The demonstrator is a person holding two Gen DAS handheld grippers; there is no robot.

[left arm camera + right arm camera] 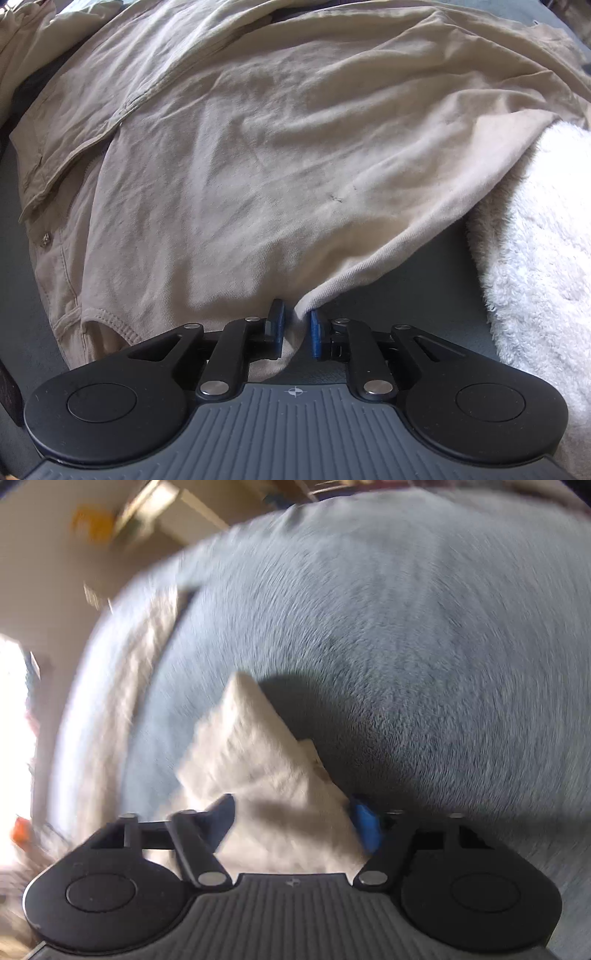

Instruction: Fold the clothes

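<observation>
Both tools' grips partly cloth-hidden.

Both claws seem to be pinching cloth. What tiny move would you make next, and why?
Probably lift the left claw a little, drawing the beige garment's pinched edge up and over. It is shut on that edge, while the garment lies rumpled and unfolded. The right claw holds a white cloth elsewhere.

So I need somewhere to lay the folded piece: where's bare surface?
A bare grey patch lies between the beige garment and the white fluffy towel; more grey blanket beyond the right gripper. Crowded under the garment.
</observation>
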